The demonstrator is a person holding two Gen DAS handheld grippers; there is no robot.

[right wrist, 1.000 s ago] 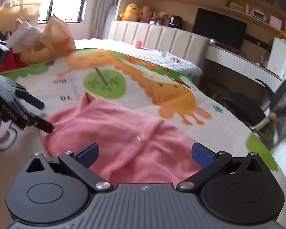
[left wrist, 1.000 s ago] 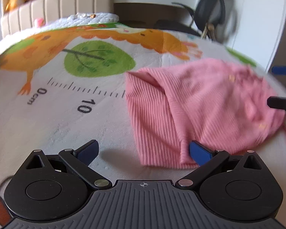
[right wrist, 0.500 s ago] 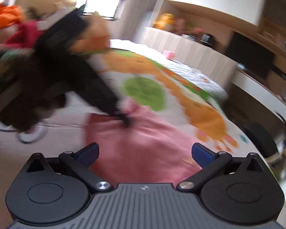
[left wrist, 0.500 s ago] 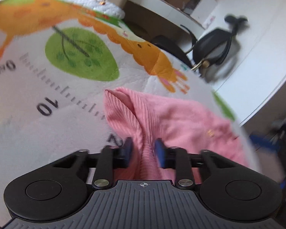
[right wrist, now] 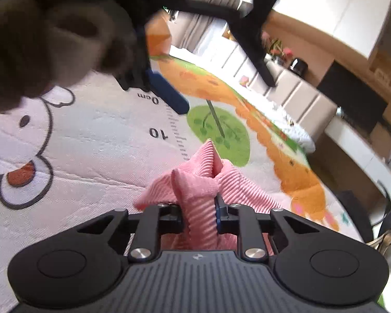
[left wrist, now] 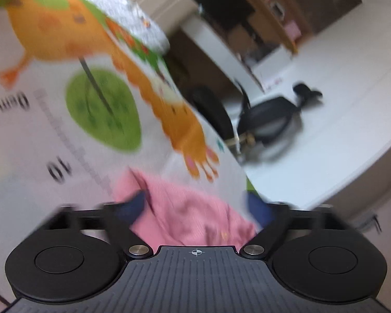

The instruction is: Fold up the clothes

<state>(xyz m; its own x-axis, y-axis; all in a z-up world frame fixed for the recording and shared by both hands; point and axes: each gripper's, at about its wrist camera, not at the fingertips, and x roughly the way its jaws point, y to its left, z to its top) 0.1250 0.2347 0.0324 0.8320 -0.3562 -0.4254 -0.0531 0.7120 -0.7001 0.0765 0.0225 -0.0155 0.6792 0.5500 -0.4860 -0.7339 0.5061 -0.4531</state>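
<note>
2 grippers over the bed, and only 1 has cloth in it. My right gripper (right wrist: pixel 199 215) is pinched tight on a bunched ridge of the pink ribbed garment (right wrist: pixel 203 182), the fabric squeezed into a narrow band between the 2 fingers and standing up in a peak just ahead of them. The rest of the garment spreads out low to the right, lying on the printed play mat (right wrist: pixel 91 140), just below the green leaf (right wrist: pixel 221 133) and beside the ruler mark reading 10.

My left gripper (left wrist: pixel 195 208) has its blue fingertips (left wrist: pixel 133 207) spread wide, with the pink garment (left wrist: pixel 190 214) lying between and below them; the picture is blurred, so I cannot tell whether either tip touches the cloth, and nothing is clamped. Seen from the right wrist camera, that left gripper (right wrist: pixel 166 94) hangs high above the mat, near the 0cm mark, held in my hand (right wrist: pixel 39 39), well apart from the pinched ridge.

Beyond the mat's edge, a black office chair (left wrist: pixel 271 120) stands on the pale floor.
</note>
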